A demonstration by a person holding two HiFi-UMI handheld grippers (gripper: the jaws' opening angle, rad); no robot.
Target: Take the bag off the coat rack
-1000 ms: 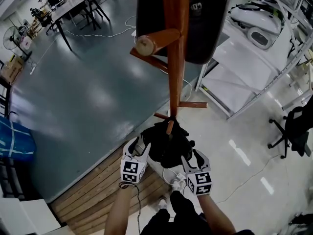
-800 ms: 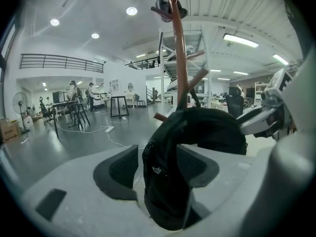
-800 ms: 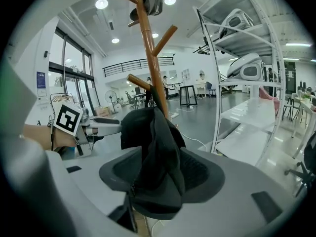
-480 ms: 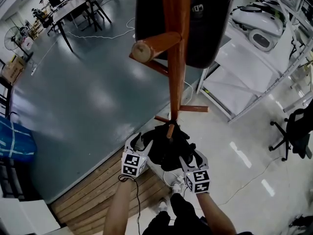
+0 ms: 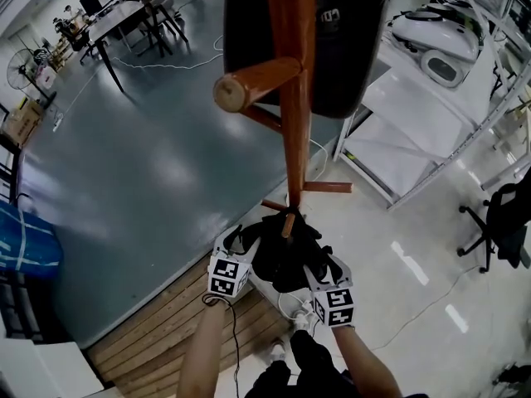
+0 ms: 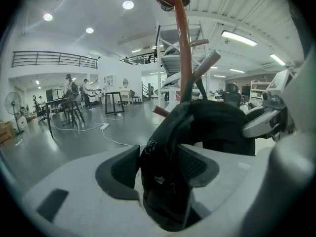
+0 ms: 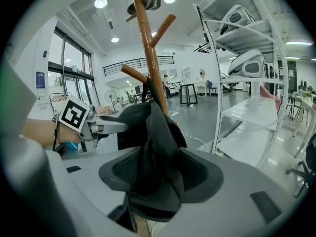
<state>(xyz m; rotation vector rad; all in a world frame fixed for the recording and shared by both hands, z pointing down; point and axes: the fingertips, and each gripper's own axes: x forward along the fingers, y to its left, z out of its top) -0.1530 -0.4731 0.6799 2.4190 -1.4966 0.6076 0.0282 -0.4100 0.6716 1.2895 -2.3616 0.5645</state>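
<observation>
Both grippers changed in the last sec: left gripper and right gripper opened from slightly narrower to jaws spread as wide as they go, w/ folds of the black bag between each pair of pads but no clear squeeze on it. Bag itself hasn't shifted, still bunched on the bottom peg low on the coat rack, so it's not off yet. You'll prob. need to close on the fabric and lift it clear of that peg.
</observation>
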